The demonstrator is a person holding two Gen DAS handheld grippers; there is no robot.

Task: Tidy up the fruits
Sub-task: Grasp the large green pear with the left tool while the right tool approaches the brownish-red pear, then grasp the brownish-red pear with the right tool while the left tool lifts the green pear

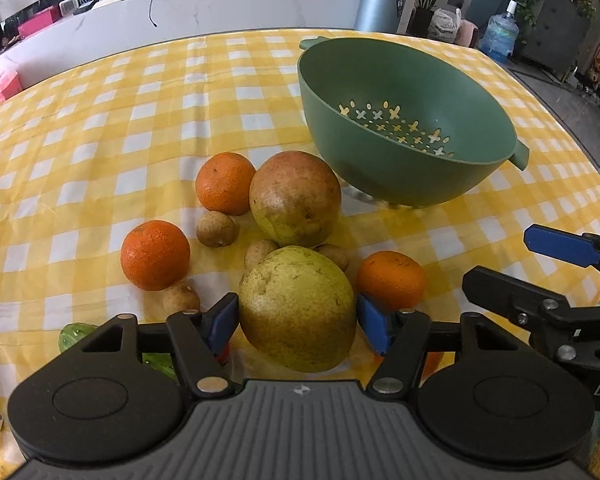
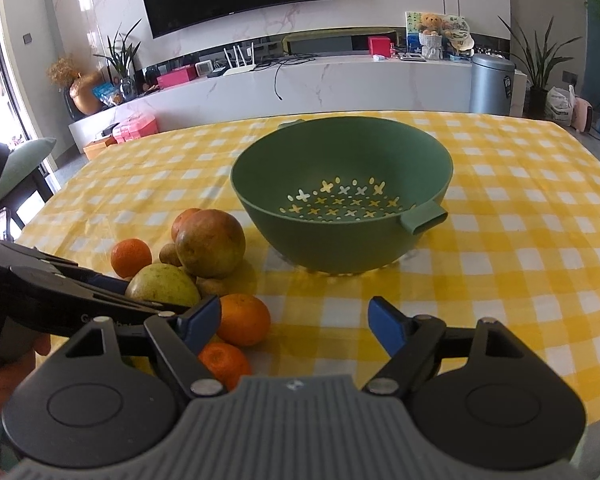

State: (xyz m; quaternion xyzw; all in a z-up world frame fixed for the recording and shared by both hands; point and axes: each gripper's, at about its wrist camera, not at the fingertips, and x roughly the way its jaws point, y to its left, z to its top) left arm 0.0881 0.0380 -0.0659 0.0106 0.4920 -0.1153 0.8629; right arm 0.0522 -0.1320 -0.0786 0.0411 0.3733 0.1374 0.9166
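My left gripper [image 1: 298, 320] has its blue pads against both sides of a large yellow-green pear [image 1: 298, 308] resting on the table; the pear also shows in the right wrist view [image 2: 162, 284]. Beyond it lie a reddish pear [image 1: 295, 198], three oranges [image 1: 155, 255] [image 1: 225, 183] [image 1: 391, 279] and several small brown fruits [image 1: 215, 229]. An empty green colander bowl [image 1: 412, 184] stands at the back right, also in the right wrist view [image 2: 340, 248]. My right gripper [image 2: 294, 322] is open and empty, just right of the fruit pile, an orange [image 2: 244, 324] by its left finger.
The table has a yellow-and-white checked cloth [image 1: 100, 128]. A green leaf-like item [image 1: 74, 336] lies at the near left. A second orange [image 2: 224, 362] sits under my right gripper's left finger. A white TV bench and a grey bin stand beyond the table.
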